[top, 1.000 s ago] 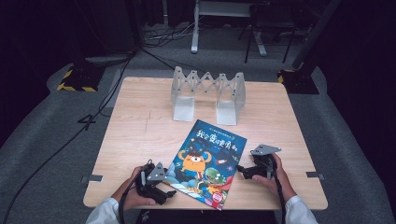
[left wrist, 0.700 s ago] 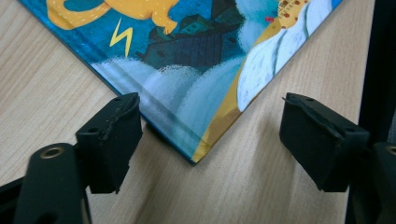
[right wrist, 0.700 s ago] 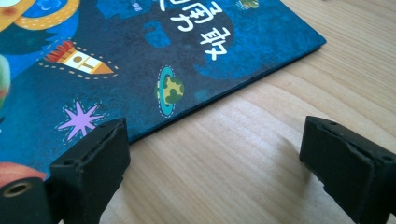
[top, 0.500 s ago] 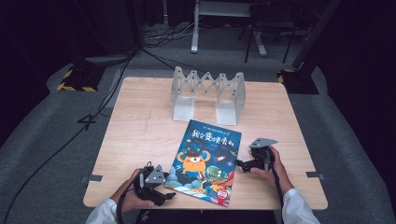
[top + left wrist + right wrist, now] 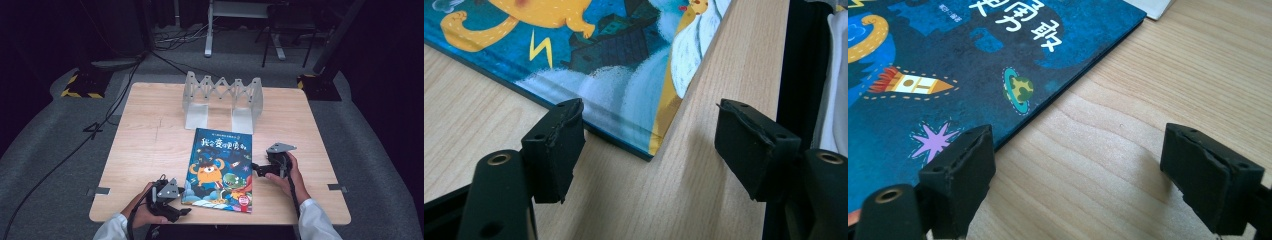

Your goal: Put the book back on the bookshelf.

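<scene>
The picture book (image 5: 220, 167) lies lengthwise away from the person, between both tongs. The left gripper (image 5: 182, 212), jaws just narrowing but empty, straddles its near-left corner, seemingly the closer; the right gripper (image 5: 256, 169), jaws wide and closing slightly, waits beside the right edge.

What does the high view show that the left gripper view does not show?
High view: the whole book, the grey folding rack behind it, and the right gripper at the book's right edge. Left gripper view: the book's near corner between the left gripper's spread jaws, which have just been closing. Both: book cover and wooden table.
</scene>
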